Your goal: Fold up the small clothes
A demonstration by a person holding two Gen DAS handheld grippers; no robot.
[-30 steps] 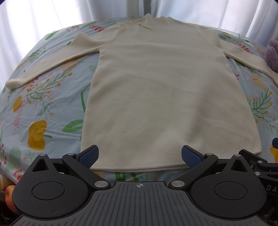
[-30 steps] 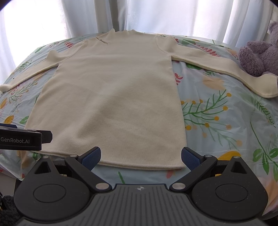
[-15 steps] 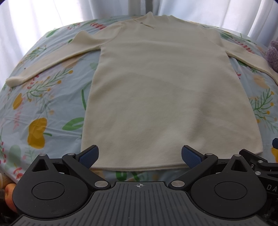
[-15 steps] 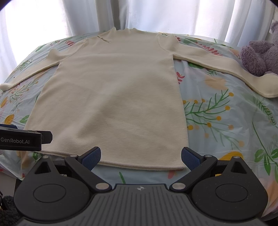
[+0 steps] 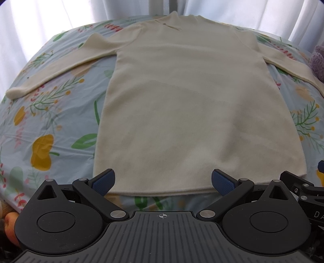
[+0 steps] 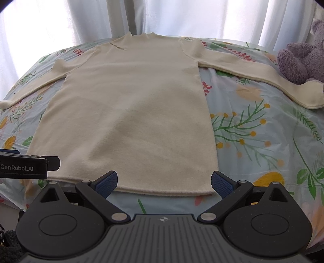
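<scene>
Since nothing is pinched and no fold is seen yet, the step in hand is judged to be the approach before the first fold. A cream long-sleeved garment (image 5: 194, 105) is laid flat on the floral bedspread (image 5: 50, 125), its hem along the near edge and its collar toward the far edge by the curtains (image 6: 182, 18). Both sleeves are spread out toward the left and right edges. The left gripper (image 5: 163, 180) is held just short of the hem with its jaws spread wide and empty; the right gripper (image 6: 164, 181) is held likewise near the hem's right corner, jaws also spread and empty.

For the next move, a sleeve or a hem corner is probably to be pinched and carried across the body, so a descent to the cloth and a closing on a single edge would be called for.

The right sleeve's cuff is cut off in the left wrist view, where the purple plush toy (image 6: 299, 60) is seen only as a sliver. Whether the gripper tips touch the cloth cannot be told. A small mark near the collar is too small to make out.
</scene>
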